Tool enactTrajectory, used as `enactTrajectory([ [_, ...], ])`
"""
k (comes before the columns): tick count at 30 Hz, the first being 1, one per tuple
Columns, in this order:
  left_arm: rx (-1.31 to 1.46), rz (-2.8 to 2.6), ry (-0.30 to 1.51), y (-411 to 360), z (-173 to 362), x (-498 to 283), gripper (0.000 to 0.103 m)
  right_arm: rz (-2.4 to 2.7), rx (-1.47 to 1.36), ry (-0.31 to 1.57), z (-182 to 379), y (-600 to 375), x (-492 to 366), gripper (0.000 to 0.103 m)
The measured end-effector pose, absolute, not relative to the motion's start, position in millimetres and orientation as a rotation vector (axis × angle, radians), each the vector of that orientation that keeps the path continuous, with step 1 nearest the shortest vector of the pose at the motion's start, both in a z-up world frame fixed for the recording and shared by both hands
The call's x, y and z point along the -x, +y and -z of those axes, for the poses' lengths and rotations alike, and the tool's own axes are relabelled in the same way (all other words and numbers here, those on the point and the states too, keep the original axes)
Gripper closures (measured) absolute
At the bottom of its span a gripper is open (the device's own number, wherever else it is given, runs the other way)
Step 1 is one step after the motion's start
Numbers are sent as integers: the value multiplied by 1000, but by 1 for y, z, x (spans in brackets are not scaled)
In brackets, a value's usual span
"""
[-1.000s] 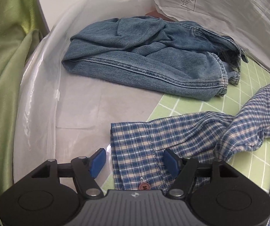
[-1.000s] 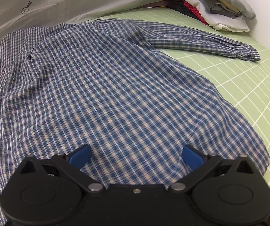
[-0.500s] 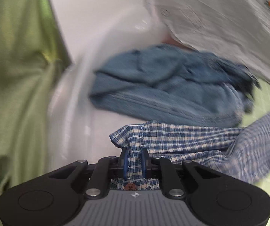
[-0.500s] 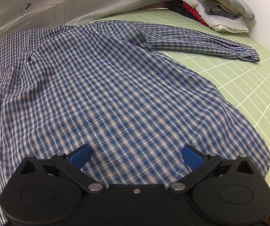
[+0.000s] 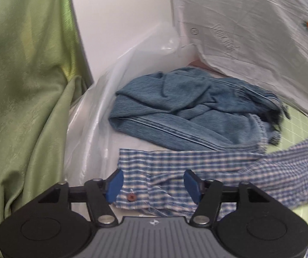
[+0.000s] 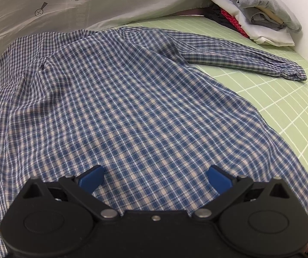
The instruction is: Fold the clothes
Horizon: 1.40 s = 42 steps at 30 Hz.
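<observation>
At the far left hangs a green curtain (image 5: pixel 24 99), and next to it a sheet of clear plastic (image 5: pixel 93 133) slopes down over a white surface. On that plastic sits a crumpled heap of blue denim (image 5: pixel 188 107), with a white printed sheet (image 5: pixel 250 32) bearing a small carrot motif rising behind it. Just in front of the denim lies one sleeve cuff (image 5: pixel 151 172) of the plaid shirt (image 6: pixel 121 107), its brown button (image 5: pixel 131 197) facing up. The left gripper (image 5: pixel 153 186) hovers right over this cuff with its blue pads spread wide, one on either side of the cloth and gripping nothing.

Moving right, the shirt's body lies spread back-up across the green gridded mat (image 6: pixel 283 111), rumpled along its left side and smoother toward the hem. The right gripper (image 6: pixel 155 178) sits low over the near hem, its fingers also wide apart and holding nothing; whether the pads touch the fabric I cannot tell. Beyond it, the shirt's other sleeve (image 6: pixel 240 62) stretches out flat to the right across the mat, its cuff ending near the wall. In the far right corner, a stack of folded clothes (image 6: pixel 257 15) rests against the wall, grey on top, white beneath, with something red and dark tucked in at its left side.
</observation>
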<state>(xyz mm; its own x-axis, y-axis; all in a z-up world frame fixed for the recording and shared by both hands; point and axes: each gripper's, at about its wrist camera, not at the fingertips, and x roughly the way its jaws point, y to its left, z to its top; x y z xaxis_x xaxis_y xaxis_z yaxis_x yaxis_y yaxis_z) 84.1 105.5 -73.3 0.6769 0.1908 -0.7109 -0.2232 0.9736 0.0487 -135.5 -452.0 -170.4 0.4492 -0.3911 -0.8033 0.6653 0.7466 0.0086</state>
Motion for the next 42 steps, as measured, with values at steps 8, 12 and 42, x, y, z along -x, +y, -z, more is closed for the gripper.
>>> enactTrajectory([
  [8, -12, -117, 838, 40, 69, -23, 28, 709, -312, 841, 156, -508, 167, 0],
  [12, -37, -58, 865, 5, 67, 10, 27, 735, -264, 892, 155, -546, 185, 0],
  [42, -153, 133, 964, -144, 83, 70, 27, 518, -148, 953, 147, -588, 248, 59],
])
